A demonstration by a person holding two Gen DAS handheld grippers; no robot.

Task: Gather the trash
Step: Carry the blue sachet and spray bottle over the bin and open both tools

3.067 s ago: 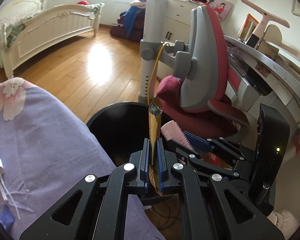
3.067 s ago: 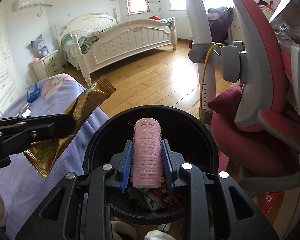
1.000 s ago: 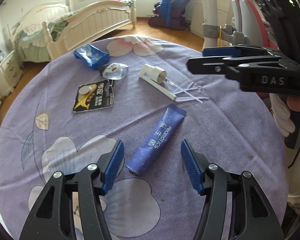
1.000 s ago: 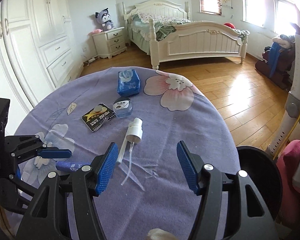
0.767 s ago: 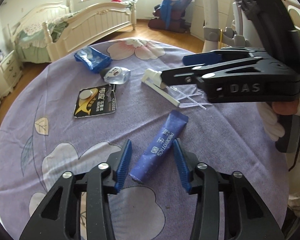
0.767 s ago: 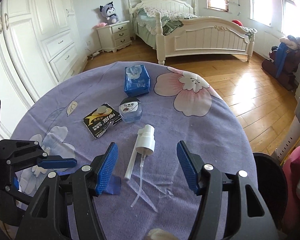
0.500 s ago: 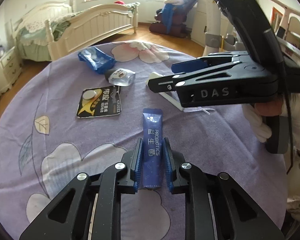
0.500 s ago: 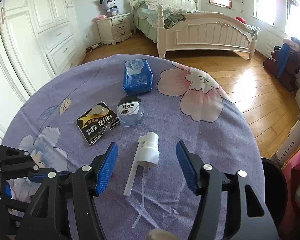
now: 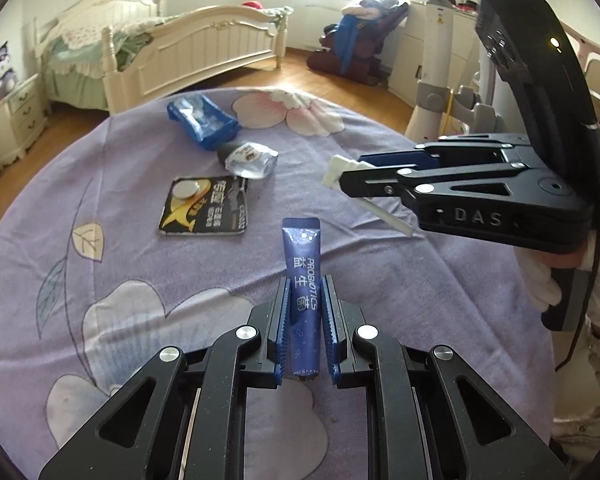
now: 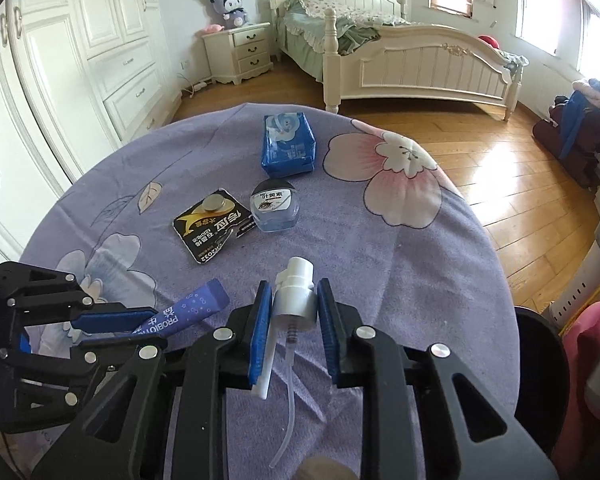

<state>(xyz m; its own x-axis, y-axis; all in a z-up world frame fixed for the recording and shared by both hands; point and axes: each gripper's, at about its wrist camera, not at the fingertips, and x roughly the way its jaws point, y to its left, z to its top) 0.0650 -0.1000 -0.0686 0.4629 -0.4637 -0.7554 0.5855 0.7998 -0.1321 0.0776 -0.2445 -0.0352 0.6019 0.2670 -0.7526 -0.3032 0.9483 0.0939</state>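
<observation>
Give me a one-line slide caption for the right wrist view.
Right gripper clamps a white spray pump on the purple floral tablecloth; left gripper grips a blue probiotics sachet.

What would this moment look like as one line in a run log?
left gripper: shut on probiotics sachet | right gripper: shut on spray pump | on table: battery card, eye-drop bottle, tissue pack

A blue probiotics sachet (image 9: 303, 280) stands pinched between blue pads, a white spray pump head (image 10: 296, 294) with its clear dip tube trailing lies clamped likewise, while a torn black battery card (image 10: 212, 226) lies flat on purple cloth.
</observation>
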